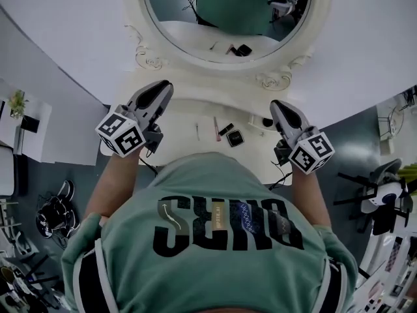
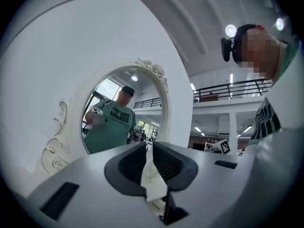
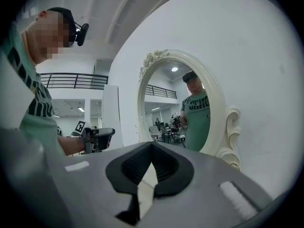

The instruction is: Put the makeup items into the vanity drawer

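Two claws are hovering just below the mirror (image 1: 228,44), left claw (image 1: 165,87) a slit apart, right claw (image 1: 277,105) together, while the shirt (image 1: 215,266) is showing "SEND".

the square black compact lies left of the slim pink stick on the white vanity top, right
No: the head view shows the square black compact lying right of the slim pink stick, both on the white vanity top.

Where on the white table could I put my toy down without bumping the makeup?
The widest bare patch of the vanity top lies between the left gripper and the thin stick. A bare strip also runs behind the items, along the mirror frame. It is crowded from the pink pencil to the square compact.
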Motion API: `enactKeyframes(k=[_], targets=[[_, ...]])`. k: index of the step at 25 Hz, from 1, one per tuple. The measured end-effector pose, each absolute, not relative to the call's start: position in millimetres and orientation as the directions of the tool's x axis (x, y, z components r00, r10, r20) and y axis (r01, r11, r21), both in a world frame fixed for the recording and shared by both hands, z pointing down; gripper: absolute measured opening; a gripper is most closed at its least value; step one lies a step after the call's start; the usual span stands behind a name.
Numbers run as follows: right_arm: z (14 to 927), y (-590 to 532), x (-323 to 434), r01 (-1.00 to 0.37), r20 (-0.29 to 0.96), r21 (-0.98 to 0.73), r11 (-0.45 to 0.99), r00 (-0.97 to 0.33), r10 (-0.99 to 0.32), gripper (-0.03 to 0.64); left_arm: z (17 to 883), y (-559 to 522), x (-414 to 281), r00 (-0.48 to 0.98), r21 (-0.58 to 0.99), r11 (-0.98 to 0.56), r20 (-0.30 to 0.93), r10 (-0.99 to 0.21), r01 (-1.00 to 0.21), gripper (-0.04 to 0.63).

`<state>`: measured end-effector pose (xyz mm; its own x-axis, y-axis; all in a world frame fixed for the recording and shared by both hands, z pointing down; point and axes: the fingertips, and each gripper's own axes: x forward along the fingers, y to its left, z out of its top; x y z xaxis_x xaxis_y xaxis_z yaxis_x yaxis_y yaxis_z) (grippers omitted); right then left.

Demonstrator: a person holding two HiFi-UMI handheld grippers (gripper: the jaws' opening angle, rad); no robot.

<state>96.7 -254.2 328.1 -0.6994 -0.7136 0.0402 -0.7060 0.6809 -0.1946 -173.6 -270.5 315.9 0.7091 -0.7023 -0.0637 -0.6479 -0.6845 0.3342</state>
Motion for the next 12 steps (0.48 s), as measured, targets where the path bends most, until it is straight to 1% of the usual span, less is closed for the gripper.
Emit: enactKeyframes(k=[3, 8, 12], targets=[[331.6, -253.1, 91.8, -0.699, 0.052, -0.198, 0.687, -0.708, -0.705, 0.009, 319.0, -267.6, -179.6, 0.692, 0.328, -0.675, -0.081, -0.717, -0.661, 0.005], [338.3, -249.7, 90.6, -0.695, 0.075, -0.213, 0.687, -0.713, -0.698, 0.009, 327.9, -259.6, -167.8, 0.710, 0.305, -0.689, -0.056, -0.702, -0.657, 0.003], [340.6, -250.0, 92.2, -0.695, 0.079, -0.229, 0.681, -0.711, -0.699, 0.009, 333.7, -256.7, -150.4, 0.739, 0.315, -0.711, -0.042, -0.672, -0.629, 0.003]])
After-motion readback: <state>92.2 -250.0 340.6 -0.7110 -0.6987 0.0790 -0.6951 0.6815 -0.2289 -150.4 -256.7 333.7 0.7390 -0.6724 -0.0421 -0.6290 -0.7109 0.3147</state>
